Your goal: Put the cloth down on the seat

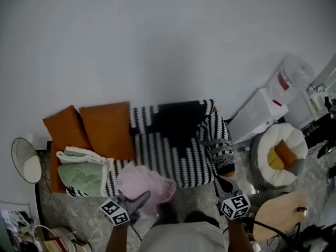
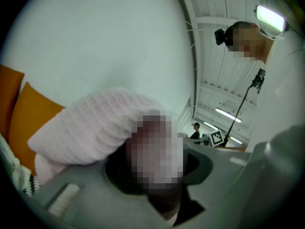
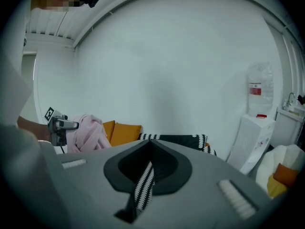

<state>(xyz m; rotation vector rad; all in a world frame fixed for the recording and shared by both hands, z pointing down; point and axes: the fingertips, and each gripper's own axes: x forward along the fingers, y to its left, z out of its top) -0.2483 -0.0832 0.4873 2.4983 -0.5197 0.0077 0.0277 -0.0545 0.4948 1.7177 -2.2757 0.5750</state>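
Observation:
The pink cloth point(image 1: 146, 184) hangs bunched over the front edge of the sofa seat point(image 1: 173, 154), which has a black-and-white striped cover. My left gripper point(image 1: 137, 198) is shut on it from below. In the left gripper view the pink cloth point(image 2: 95, 125) drapes over the jaws and hides their tips. From the right gripper view the left gripper point(image 3: 61, 126) shows at the far left with the pink cloth point(image 3: 90, 131) beside it. My right gripper point(image 1: 223, 183) hovers at the sofa's front right corner; its jaws point(image 3: 150, 141) meet at the tips, and striped cover shows through the slit behind them.
Two orange cushions point(image 1: 107, 130) lean at the sofa's left, with a green cloth point(image 1: 81, 178) and a white one below them. A white water dispenser point(image 1: 260, 114), a round white pouffe point(image 1: 278, 154) and a wooden table point(image 1: 283, 214) stand to the right. A fan point(image 1: 26, 159) is far left.

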